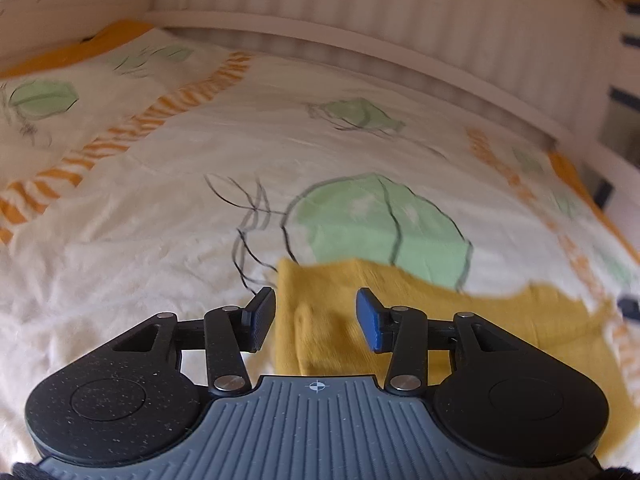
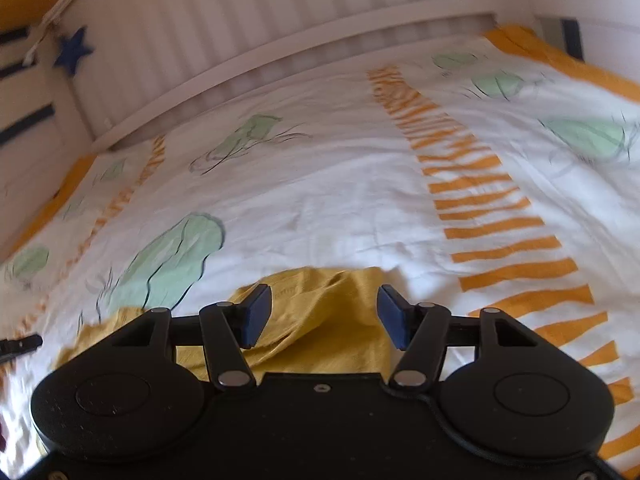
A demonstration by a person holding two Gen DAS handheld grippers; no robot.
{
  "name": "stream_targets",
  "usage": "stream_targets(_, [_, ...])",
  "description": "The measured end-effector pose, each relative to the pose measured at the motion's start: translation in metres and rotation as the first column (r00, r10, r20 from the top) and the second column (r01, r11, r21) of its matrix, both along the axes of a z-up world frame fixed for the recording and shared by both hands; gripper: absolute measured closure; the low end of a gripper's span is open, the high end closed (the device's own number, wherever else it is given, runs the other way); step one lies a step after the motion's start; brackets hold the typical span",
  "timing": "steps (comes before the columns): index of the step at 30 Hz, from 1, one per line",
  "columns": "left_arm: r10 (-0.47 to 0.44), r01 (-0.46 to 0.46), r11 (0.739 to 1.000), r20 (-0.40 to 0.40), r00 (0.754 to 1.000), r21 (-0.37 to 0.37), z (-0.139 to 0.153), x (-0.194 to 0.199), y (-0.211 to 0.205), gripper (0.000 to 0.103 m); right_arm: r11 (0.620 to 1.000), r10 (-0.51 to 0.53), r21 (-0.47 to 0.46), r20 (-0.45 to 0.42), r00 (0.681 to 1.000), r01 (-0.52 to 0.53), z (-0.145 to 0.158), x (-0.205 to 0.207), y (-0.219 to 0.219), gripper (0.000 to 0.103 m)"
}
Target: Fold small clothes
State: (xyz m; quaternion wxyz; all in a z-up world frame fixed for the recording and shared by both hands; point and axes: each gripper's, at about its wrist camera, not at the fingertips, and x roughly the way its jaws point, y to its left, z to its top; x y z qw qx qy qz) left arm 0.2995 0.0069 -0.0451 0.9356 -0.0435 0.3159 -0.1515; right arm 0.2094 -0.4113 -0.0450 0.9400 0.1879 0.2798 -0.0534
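A small mustard-yellow garment (image 1: 440, 320) lies on a white bedsheet with green and orange prints. In the left wrist view my left gripper (image 1: 316, 320) is open, its blue pads spread over the garment's left edge, holding nothing. In the right wrist view the same garment (image 2: 320, 320) lies rumpled with a raised fold under my right gripper (image 2: 324, 318), which is open and empty above the garment's right edge. The garment's near part is hidden behind both gripper bodies.
The bedsheet (image 1: 160, 240) covers the whole work surface. A white slatted bed frame (image 1: 360, 8) runs along the far edge. A small dark object (image 2: 20, 346) lies at the left edge of the right wrist view; another dark shape (image 1: 630, 306) shows at the right of the left view.
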Motion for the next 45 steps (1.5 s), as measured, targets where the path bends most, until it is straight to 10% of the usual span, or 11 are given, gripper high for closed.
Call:
stream_targets(15, [-0.079, 0.089, 0.979, -0.059, 0.995, 0.186, -0.043, -0.005, -0.028, 0.060, 0.958, 0.134, -0.233, -0.147, 0.980, -0.166, -0.040, -0.010, 0.085, 0.036])
stream_targets(21, [-0.075, 0.090, 0.974, -0.077, 0.994, 0.207, -0.044, 0.015, -0.029, 0.060, 0.945, 0.131, -0.290, -0.079, 0.988, -0.148, -0.060, -0.024, 0.093, 0.029])
stream_targets(34, [0.067, -0.045, 0.991, -0.178, 0.982, 0.124, -0.030, 0.086, -0.015, 0.060, 0.954, 0.132, -0.260, -0.078, 0.988, -0.148, -0.059, -0.021, 0.091, 0.029])
stream_targets(45, [-0.043, 0.057, 0.995, -0.172, 0.984, 0.080, -0.031, 0.006, -0.006, 0.048, 0.954, 0.132, -0.255, -0.112, 0.985, -0.157, -0.057, -0.016, 0.092, 0.026])
